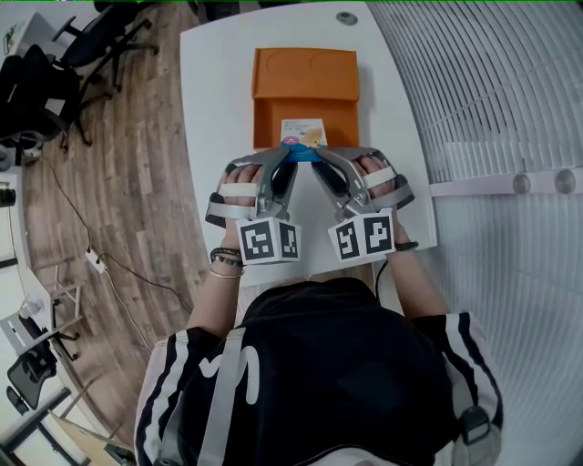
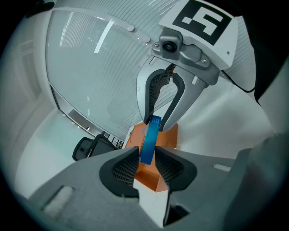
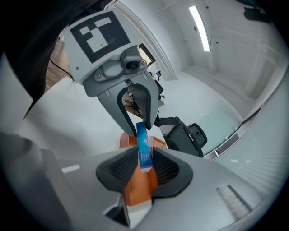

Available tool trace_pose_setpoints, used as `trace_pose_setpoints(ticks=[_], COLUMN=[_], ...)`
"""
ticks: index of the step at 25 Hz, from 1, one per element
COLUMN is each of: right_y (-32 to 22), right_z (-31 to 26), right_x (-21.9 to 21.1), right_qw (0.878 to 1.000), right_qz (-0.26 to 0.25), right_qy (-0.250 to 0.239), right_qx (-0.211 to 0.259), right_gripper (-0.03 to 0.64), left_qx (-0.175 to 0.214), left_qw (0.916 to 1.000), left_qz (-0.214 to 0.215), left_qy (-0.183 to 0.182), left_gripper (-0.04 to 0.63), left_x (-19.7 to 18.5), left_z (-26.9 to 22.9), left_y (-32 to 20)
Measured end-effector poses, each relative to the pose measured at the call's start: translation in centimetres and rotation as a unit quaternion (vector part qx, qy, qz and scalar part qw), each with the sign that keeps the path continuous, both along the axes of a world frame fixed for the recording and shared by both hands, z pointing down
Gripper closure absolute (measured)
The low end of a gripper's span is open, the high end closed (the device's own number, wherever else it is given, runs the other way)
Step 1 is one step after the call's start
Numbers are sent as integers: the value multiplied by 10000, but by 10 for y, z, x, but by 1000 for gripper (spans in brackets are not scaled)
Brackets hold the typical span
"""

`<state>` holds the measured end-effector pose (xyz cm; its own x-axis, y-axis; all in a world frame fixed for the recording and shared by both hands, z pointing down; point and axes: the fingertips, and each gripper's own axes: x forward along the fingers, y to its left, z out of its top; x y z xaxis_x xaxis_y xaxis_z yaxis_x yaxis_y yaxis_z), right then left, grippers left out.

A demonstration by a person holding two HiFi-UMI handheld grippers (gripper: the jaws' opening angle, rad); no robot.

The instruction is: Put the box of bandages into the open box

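The box of bandages (image 1: 303,135), flat with a white top and blue edges, hangs over the front part of the open orange box (image 1: 305,109) on the white table (image 1: 219,109). My left gripper (image 1: 290,157) is shut on its near left end and my right gripper (image 1: 320,157) on its near right end. In the left gripper view the blue edge of the bandage box (image 2: 148,143) stands upright between my pads (image 2: 124,169), with the orange box (image 2: 153,178) below. The right gripper view shows the same blue edge (image 3: 143,151) pinched over the orange box (image 3: 137,189).
The orange box's lid (image 1: 306,73) lies folded back toward the far side of the table. A round grommet (image 1: 346,17) sits near the far table edge. Office chairs (image 1: 55,64) stand on the wood floor at left. A ribbed white panel (image 1: 492,109) borders the table at right.
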<state>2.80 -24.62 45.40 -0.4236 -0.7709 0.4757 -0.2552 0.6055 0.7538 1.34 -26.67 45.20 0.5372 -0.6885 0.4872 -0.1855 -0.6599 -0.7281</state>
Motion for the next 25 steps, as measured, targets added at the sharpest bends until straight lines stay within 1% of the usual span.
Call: trace_pose_setpoints(ticks=[9,25], right_y=[-7,-12], right_z=[15,30], right_x=[4,5], right_qw=[9998,9993], right_qz=[25,93], right_qy=[-20,1], right_qx=[-190,-371], right_gripper=[519,518], left_qx=[-187,-377], left_qw=[9998,9993], left_qz=[17,-20], left_qy=[-13,-1], left_gripper=[479,479], left_x=[4,4], left_z=[16,31], left_y=[-7,-11])
